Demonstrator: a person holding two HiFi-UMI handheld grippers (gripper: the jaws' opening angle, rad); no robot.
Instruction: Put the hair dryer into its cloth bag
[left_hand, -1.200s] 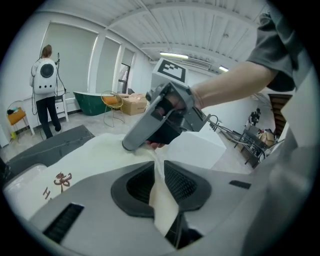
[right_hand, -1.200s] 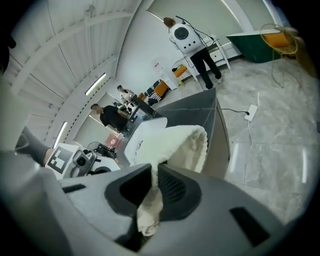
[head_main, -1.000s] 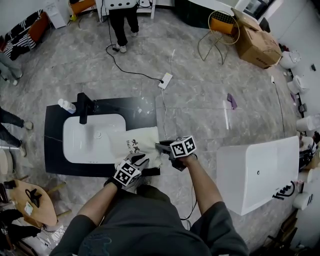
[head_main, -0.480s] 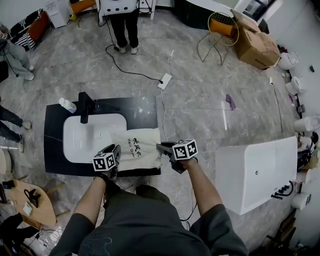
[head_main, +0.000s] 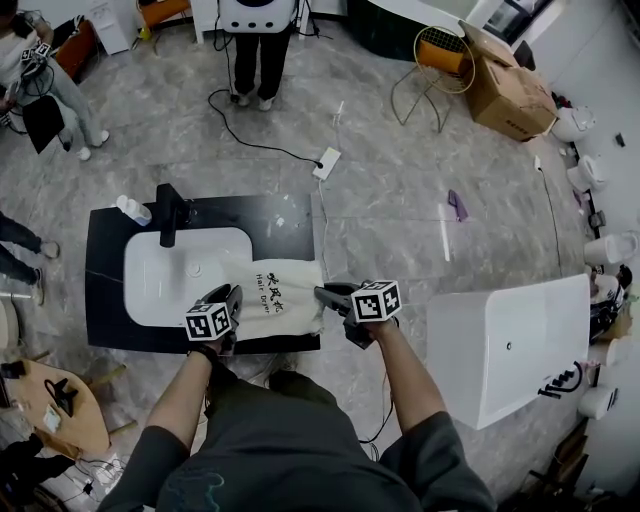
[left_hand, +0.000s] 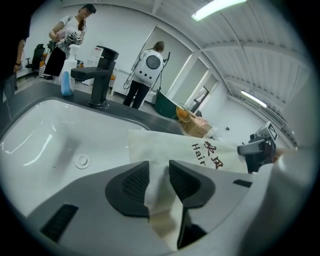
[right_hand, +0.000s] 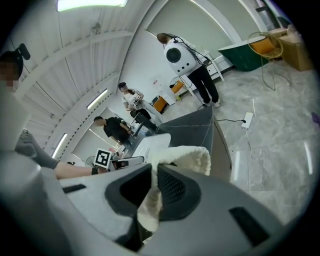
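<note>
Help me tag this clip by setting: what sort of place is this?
Likely a bathroom-fittings showroom or test studio, not a home: a washbasin in a black counter stands free on an open stone floor, with loose white fixtures at the right edge and a cardboard box.
</note>
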